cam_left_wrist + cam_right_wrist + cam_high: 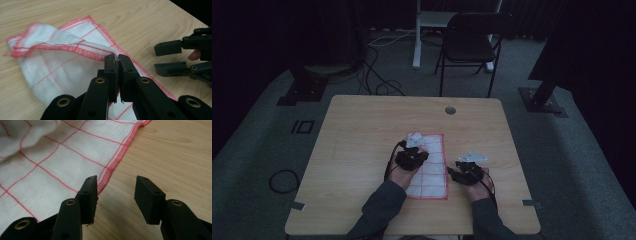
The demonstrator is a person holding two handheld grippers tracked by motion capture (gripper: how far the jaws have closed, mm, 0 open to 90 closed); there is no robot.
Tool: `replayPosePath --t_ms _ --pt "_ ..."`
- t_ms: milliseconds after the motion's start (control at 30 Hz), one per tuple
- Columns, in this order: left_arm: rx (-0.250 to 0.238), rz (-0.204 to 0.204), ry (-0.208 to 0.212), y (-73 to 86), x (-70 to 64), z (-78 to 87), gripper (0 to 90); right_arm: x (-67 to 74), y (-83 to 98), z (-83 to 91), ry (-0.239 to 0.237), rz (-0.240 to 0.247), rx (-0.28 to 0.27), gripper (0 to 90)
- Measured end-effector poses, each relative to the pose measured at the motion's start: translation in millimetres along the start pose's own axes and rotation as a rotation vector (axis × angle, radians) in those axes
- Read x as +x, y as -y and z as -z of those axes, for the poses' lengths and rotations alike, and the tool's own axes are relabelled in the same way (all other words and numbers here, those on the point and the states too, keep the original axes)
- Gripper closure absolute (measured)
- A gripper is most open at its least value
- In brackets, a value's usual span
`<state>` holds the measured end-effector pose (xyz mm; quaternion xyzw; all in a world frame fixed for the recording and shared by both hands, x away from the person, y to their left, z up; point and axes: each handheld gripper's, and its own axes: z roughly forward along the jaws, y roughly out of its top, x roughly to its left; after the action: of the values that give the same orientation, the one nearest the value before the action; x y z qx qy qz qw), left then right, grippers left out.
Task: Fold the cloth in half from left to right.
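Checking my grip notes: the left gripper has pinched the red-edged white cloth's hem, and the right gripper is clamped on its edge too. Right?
Not quite. The left gripper does pinch the cloth, but the right gripper is open, its jaws apart beside the hem, as the right gripper view shows.

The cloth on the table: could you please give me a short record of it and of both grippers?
cloth: white with red grid lines and red hem, lying on the wooden table, partly folded over
left gripper: shut on the cloth's hem, lifting that edge over the rest
right gripper: open, empty, beside the cloth's edge, above bare wood
chair: beyond the table's far side
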<state>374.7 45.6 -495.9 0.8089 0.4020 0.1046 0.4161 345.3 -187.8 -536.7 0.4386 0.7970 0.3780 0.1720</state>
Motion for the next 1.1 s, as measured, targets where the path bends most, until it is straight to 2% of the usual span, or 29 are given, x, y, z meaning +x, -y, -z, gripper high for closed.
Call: replayPosePath --t_ms 133,200,267,333,433,533,667,700,733,800,1000,1067,1100 --pt "0.009 0.006 0.032 0.3 -5.4 -10.9 85.6 0.1 -0.5 -0.2 0.002 -0.006 -0.003 53.4" --pt "0.016 0.014 0.058 1.8 -5.5 -13.5 78.6 0.6 -1.2 -0.1 0.000 -0.004 -0.004 53.4" --pt "0.005 0.012 0.056 3.2 -5.5 -10.3 69.7 1.0 -2.1 0.0 0.000 -0.002 -0.007 53.4" --pt "-0.015 0.023 0.054 3.4 -2.7 -2.3 69.1 1.1 -3.2 -0.1 0.000 0.000 -0.010 53.4" --pt "-0.043 0.042 0.034 4.4 4.8 14.4 68.8 1.3 -6.6 -1.5 0.001 -0.004 -0.014 53.7" --pt "-0.060 0.046 -0.007 10.2 14.7 33.1 68.4 2.3 -12.2 -2.4 0.003 0.003 -0.022 53.8" --pt "-0.067 0.070 -0.057 21.3 28.7 49.5 67.8 6.4 -23.0 -5.0 -0.001 0.019 -0.037 54.2" --pt "-0.067 0.070 -0.057 21.3 28.7 49.5 67.8 6.4 -23.0 -5.0 -0.001 0.019 -0.037 54.2" --pt "-0.064 0.078 -0.091 27.3 34.9 55.3 67.8 7.8 -25.9 -6.2 -0.002 0.022 -0.039 54.2" --pt "-0.065 0.096 -0.108 34.3 41.8 61.0 67.7 12.1 -36.1 -11.5 -0.006 0.036 -0.044 54.2" --pt "-0.086 0.125 -0.122 46.0 49.8 72.3 64.6 14.8 -48.1 -16.1 -0.007 0.041 -0.057 54.3" --pt "-0.092 0.127 -0.123 49.6 51.2 76.4 62.7 16.5 -54.6 -18.6 -0.009 0.044 -0.062 54.4" --pt "-0.095 0.141 -0.118 53.0 52.2 79.1 61.9 18.6 -60.6 -21.6 -0.011 0.048 -0.063 54.4"
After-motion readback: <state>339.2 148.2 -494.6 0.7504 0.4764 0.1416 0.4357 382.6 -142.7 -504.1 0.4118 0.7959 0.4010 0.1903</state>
